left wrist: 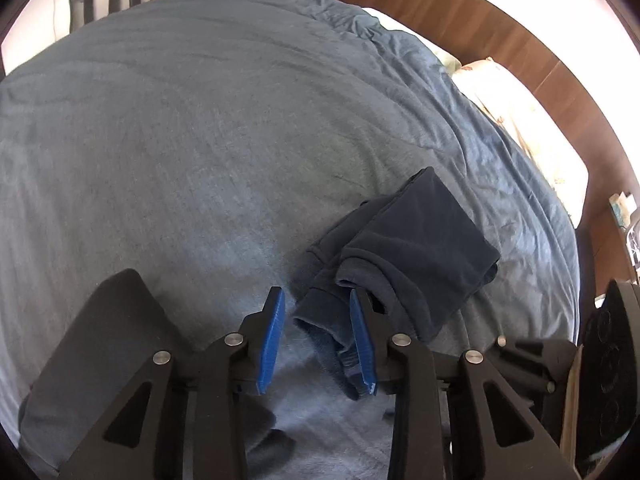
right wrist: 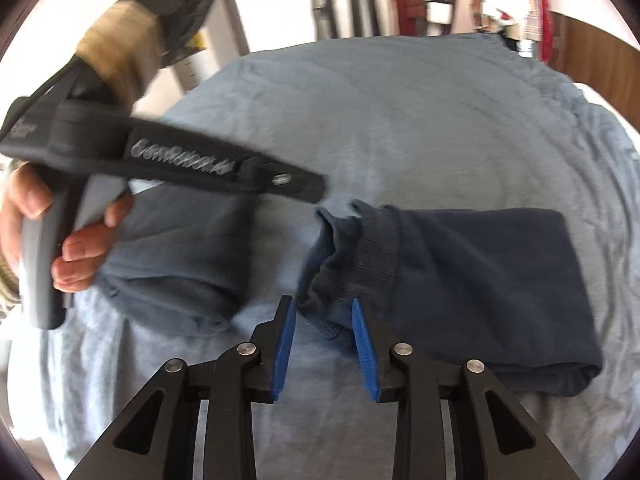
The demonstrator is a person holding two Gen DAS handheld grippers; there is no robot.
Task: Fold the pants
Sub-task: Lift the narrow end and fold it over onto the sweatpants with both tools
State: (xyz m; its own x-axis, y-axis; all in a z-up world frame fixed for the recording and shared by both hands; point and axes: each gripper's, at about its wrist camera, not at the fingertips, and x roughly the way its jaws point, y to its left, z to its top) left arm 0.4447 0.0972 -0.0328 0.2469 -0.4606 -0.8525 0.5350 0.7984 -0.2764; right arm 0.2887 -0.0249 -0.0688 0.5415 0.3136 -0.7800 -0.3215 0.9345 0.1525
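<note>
Pants (right wrist: 460, 280), dark navy sweatpants, lie folded on the grey-blue bedspread (right wrist: 400, 120) of a bed. Right gripper (right wrist: 324, 344): blue fingers (right wrist: 285, 344) parted, with the ribbed cuff (right wrist: 340, 256) reaching just into the gap between the tips; the pads do not press on it. From that cuff the leg's long axis runs away to the right in the right wrist view, ending in a rounded fold. Left gripper (left wrist: 318, 340): fingers (left wrist: 272, 340) likewise parted; a second cuff (left wrist: 320, 312) lies against the inner face of the right-hand pad, unclamped, and the cloth extends up and to the right. In the right wrist view this gripper (right wrist: 316, 190) appears blurred, carried by a hand (right wrist: 60, 248) over the left-hand bundle. Judgement: each cuff sits directly ahead of its own fingers, so the next grasp or release depends on that alignment.
</note>
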